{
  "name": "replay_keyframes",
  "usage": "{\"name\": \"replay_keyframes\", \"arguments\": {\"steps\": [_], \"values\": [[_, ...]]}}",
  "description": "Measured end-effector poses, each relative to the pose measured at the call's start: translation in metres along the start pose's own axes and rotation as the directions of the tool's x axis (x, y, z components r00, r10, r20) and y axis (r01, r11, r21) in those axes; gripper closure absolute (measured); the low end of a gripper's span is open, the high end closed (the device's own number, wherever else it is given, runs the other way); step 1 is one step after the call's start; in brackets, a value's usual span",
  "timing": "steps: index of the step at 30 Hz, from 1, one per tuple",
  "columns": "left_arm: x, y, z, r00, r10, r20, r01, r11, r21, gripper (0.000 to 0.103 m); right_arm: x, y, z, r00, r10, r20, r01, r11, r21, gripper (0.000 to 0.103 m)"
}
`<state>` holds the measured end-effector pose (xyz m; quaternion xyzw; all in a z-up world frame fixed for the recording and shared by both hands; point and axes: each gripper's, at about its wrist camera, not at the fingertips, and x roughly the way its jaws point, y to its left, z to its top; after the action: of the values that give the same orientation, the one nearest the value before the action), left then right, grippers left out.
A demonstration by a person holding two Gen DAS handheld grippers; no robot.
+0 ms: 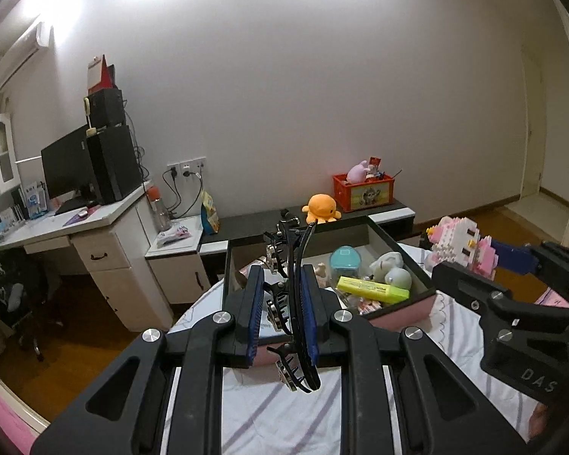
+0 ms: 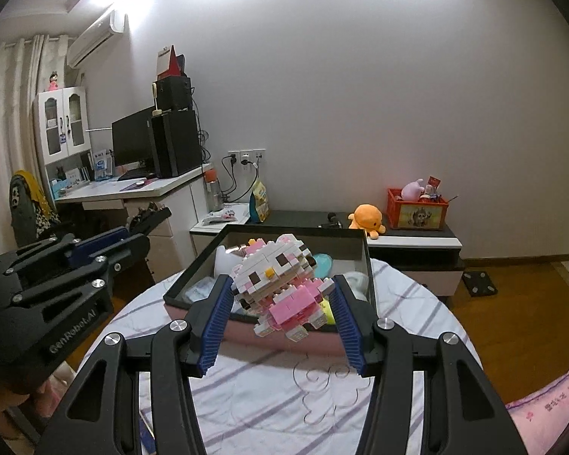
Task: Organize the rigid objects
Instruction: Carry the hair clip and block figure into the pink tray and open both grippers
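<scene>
My left gripper [image 1: 282, 278] is shut on a black hair claw clip [image 1: 289, 288] with silver stones, held upright just in front of the open box [image 1: 406, 256]. My right gripper [image 2: 282, 288] is shut on a pink and white brick-built cat figure [image 2: 275, 278], held above the box's near edge [image 2: 193, 305]. The figure also shows in the left wrist view [image 1: 461, 244], at the right. The box holds a yellow highlighter [image 1: 371, 289], a teal round case [image 1: 344, 261] and small soft toys [image 1: 392, 267].
The box sits on a round table with a striped cloth [image 2: 269, 398]. Behind it stands a low dark cabinet [image 2: 413, 240] with an orange plush octopus [image 2: 366, 220] and a red crate [image 2: 417, 212]. A desk with a monitor [image 2: 132, 148] is at the left.
</scene>
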<state>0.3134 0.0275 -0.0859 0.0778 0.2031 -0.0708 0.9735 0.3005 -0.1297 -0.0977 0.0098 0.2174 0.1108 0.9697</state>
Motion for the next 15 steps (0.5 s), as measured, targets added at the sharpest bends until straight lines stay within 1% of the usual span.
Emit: {"name": "replay_keyframes", "arguments": {"steps": [4, 7, 11, 15], "values": [[0.027, 0.001, 0.007, 1.000, 0.007, -0.024, -0.007, 1.000, 0.019, 0.084, 0.015, -0.003, 0.010, 1.000, -0.007, -0.003, 0.007, 1.000, -0.013, 0.049], [0.053, 0.003, 0.015, 0.999, 0.003, -0.045, -0.002, 1.000, 0.026, 0.084, 0.035, -0.007, 0.019, 1.000, -0.024, -0.015, 0.023, 0.999, -0.032, 0.049], [0.098, 0.004, 0.022, 0.994, -0.001, -0.110, 0.005, 0.999, 0.041, 0.084, 0.069, -0.015, 0.028, 0.998, -0.030, -0.056, 0.027, 0.999, -0.040, 0.049], [0.144, 0.004, 0.020, 0.981, -0.022, -0.192, 0.031, 0.999, 0.043, 0.084, 0.112, -0.026, 0.032, 0.991, -0.048, -0.128, 0.043, 0.998, -0.049, 0.049]]}}
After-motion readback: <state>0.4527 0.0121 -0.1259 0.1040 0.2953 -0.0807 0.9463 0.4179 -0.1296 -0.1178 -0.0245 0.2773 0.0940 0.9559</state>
